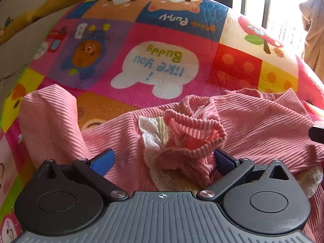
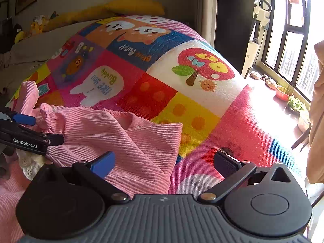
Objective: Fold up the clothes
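Fingers of the left gripper (image 1: 163, 160) stand wide apart, blue pads on either side of a bunched knot of ribbed cuff or neckline on the pink garment (image 1: 253, 125); the right pad sits just beside that bunch, the left pad lies apart from it over flat fabric, and nothing is pinched. White eyelet lace trim (image 1: 150, 135) shows at the bunch and again at the garment's near right edge. The right gripper (image 2: 164, 163) is likewise spread wide and holds nothing; its left finger hovers over a folded flap of the garment, its right finger over bare quilt.

The garment lies rumpled on the near part of the patchwork quilt (image 1: 162, 36), one sleeve reaching up at the left, its cloth finely ribbed and creased, not yet squared. Beyond its far edge the quilt is bare, with cartoon puppies, a speech bubble and dotted squares running to the far end. Right of the garment the quilt is open too, falling away at its right edge toward a sunlit window ledge (image 2: 269, 85) with small plants. Yellow cushions (image 2: 113, 10) lie at the far end against the wall.
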`<state>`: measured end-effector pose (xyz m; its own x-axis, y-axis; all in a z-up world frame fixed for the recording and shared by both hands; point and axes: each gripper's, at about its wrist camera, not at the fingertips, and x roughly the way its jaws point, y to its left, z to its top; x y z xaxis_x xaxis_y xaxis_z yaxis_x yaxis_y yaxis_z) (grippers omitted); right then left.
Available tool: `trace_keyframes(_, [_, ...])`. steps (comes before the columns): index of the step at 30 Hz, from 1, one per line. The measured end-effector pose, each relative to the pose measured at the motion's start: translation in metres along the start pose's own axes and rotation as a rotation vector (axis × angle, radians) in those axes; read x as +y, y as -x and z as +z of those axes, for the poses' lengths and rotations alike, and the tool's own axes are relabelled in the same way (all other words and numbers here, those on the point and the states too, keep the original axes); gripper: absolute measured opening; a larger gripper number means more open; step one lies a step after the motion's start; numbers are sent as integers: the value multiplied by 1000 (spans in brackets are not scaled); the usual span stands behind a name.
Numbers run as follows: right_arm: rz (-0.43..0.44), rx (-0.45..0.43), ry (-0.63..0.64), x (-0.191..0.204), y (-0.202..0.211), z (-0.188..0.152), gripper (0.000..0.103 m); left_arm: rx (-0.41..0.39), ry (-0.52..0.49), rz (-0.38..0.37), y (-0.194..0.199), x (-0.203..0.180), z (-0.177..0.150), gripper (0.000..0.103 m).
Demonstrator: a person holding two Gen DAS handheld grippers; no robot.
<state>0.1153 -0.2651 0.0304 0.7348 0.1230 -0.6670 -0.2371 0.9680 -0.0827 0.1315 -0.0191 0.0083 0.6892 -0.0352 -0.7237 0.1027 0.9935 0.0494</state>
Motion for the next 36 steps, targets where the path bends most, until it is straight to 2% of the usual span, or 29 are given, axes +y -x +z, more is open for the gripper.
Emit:
trace_keyframes(2, [-37,119,22,7,-24,2,103,-1,6,-7,1,1,-1,103])
trace_keyframes(8, [32,92,-114,-7,-27,-8,103,-13,63,-80,1,13,-2,103])
trace_keyframes(10, [42,68,-123,-9,-25,-13,103,-32,145,-159,9,29,-1,103])
trace_keyframes(13, [40,50,-121,-8,-23,-15,103,-151,340,-228,35,71,-4,103])
trace_keyframes(15, [40,49,-123,-7,-24,-13,103,-244,445,-127,48,104,-7,103])
trace_keyframes(16, [40,48,-125,-7,-24,-13,103,-260,496,-64,47,118,-9,103])
trace_keyframes(17, [41,47,-126,-8,-24,-13,103,-248,564,3,42,136,-10,103])
trace_keyframes(18, [41,46,-127,-8,-24,-13,103,-209,626,32,33,153,-11,103])
trace_keyframes(20, [41,44,-129,-8,-25,-12,103,-120,754,10,11,179,-14,103])
trace_keyframes(22, [42,42,-131,-8,-25,-12,103,-71,828,-51,-7,191,-15,103])
trace_keyframes(24, [43,40,-134,-8,-25,-12,103,-105,792,-90,-11,186,-8,103])
trace_keyframes(25, [46,40,-136,-8,-25,-12,103,-121,768,-134,-9,180,-2,103])
trace_keyframes(27, [53,38,-140,-10,-25,-12,103,-187,695,-355,6,156,10,103])
trace_keyframes(29, [63,38,-145,-12,-25,-13,103,-252,546,-555,27,124,19,103])
trace_keyframes(30, [65,39,-143,-12,-25,-12,103,-282,413,-647,43,101,23,103])
trace_keyframes(33, [70,41,-141,-13,-25,-12,103,-295,96,-756,73,46,17,103])
trace_keyframes(34, [71,41,-141,-13,-25,-13,103,-278,14,-770,78,32,11,103])
trace_keyframes(36, [73,41,-140,-13,-26,-13,103,-229,-158,-745,83,4,-5,103])
